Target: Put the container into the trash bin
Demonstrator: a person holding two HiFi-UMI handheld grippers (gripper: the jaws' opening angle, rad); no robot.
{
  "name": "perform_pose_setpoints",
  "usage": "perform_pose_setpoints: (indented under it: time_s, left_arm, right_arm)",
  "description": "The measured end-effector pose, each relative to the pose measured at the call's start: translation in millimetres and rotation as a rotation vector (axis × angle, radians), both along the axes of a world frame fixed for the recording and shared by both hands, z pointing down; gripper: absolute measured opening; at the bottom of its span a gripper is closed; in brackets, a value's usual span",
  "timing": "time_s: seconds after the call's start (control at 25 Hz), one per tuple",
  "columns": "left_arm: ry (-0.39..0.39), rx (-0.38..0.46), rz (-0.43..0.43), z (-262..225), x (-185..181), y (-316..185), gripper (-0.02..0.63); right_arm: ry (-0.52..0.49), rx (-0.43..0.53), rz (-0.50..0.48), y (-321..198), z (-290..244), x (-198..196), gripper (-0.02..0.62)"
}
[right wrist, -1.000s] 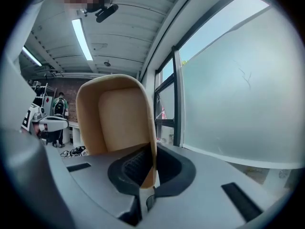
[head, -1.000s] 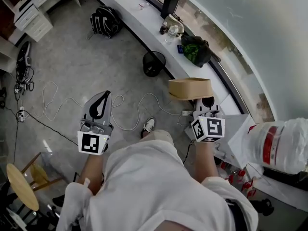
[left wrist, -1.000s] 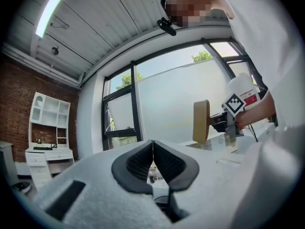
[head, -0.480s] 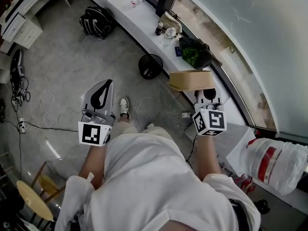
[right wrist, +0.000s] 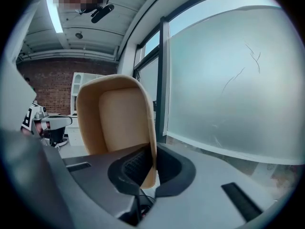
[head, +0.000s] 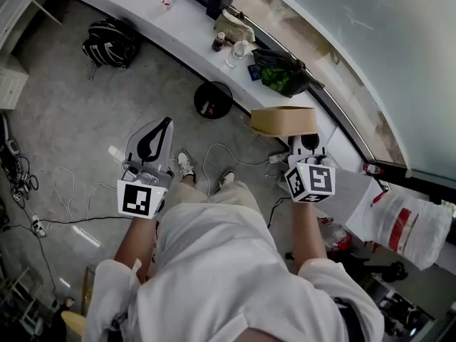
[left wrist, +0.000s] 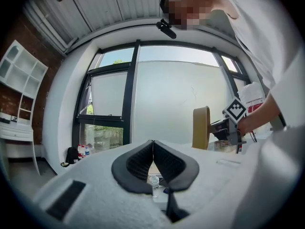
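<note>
A tan cardboard container (head: 282,120) is held up in the air by my right gripper (head: 306,145), whose jaws are shut on its rim. In the right gripper view the container (right wrist: 116,123) stands on edge, its open side facing the camera, the wall pinched between the pads. The left gripper view shows the same container (left wrist: 201,128) edge-on at the right. My left gripper (head: 152,144) is shut and holds nothing; its jaws (left wrist: 153,163) meet at the tips. A round black trash bin (head: 213,99) stands on the floor by the white ledge, ahead of both grippers.
A white window ledge (head: 187,21) carries bottles, a cup and a green bag (head: 282,75). A black backpack (head: 110,42) lies on the floor at the left. Cables run over the grey floor (head: 64,127). A white plastic bag (head: 410,221) sits at the right. The person's feet show below the grippers.
The person has walked forward with both grippers: the bin, ledge and backpack have drifted up and left in the head view. The container stays in the right gripper's grip.
</note>
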State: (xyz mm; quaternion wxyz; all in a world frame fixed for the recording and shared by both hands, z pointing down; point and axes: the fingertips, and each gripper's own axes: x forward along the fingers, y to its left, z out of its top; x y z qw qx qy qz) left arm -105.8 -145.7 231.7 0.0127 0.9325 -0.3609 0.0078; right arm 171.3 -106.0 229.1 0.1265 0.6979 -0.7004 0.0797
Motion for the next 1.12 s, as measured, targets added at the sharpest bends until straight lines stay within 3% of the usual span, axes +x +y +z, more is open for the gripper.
perform_pose_setpoints:
  time_s: [0.24,0.44,0.8,1.12]
  left_arm:
    - [-0.014,-0.029,0.016,21,22,-23,0.018]
    - [-0.040,-0.043,-0.019,51,40,-41,0.018]
    - [-0.052,-0.115,-0.075,154,68,-62,0.018]
    - [-0.046,-0.193,-0.110,237,71,-67,0.018]
  right_arm:
    - [-0.010,-0.059,-0.006,-12,36,11,0.005]
    - [-0.018,-0.113,-0.058,-28,87,27,0.005]
    - [-0.007,-0.215,-0.144,-73,209,41,0.005]
    - [0.003,-0.341,-0.169,-89,324,38,0.005]
